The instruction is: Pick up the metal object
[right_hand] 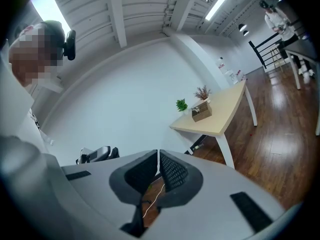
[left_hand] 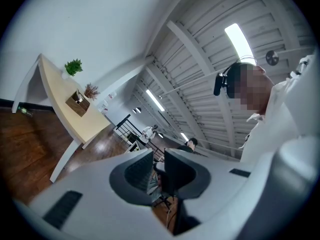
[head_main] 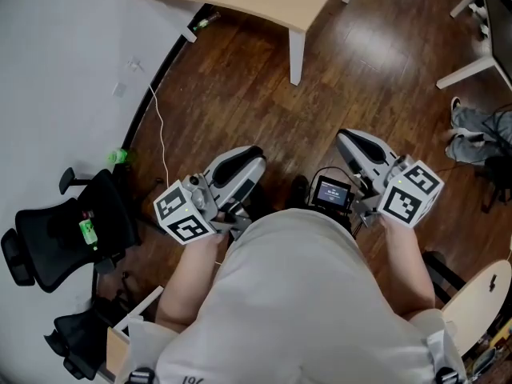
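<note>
A black office chair (head_main: pixel 56 230) stands far left by the wall. The left claw (head_main: pixel 246 157), narrowly parted and empty, and the right claw (head_main: pixel 352 139), pressed nearly together on nothing, are held close to the person's body above the wood floor (head_main: pixel 240 94). A beige tabletop (head_main: pixel 264 2) lies beyond them. The metal object cannot be made out in any view.

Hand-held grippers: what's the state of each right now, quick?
Left hand-held gripper: slightly open, empty.
Right hand-held gripper: shut, empty.
</note>
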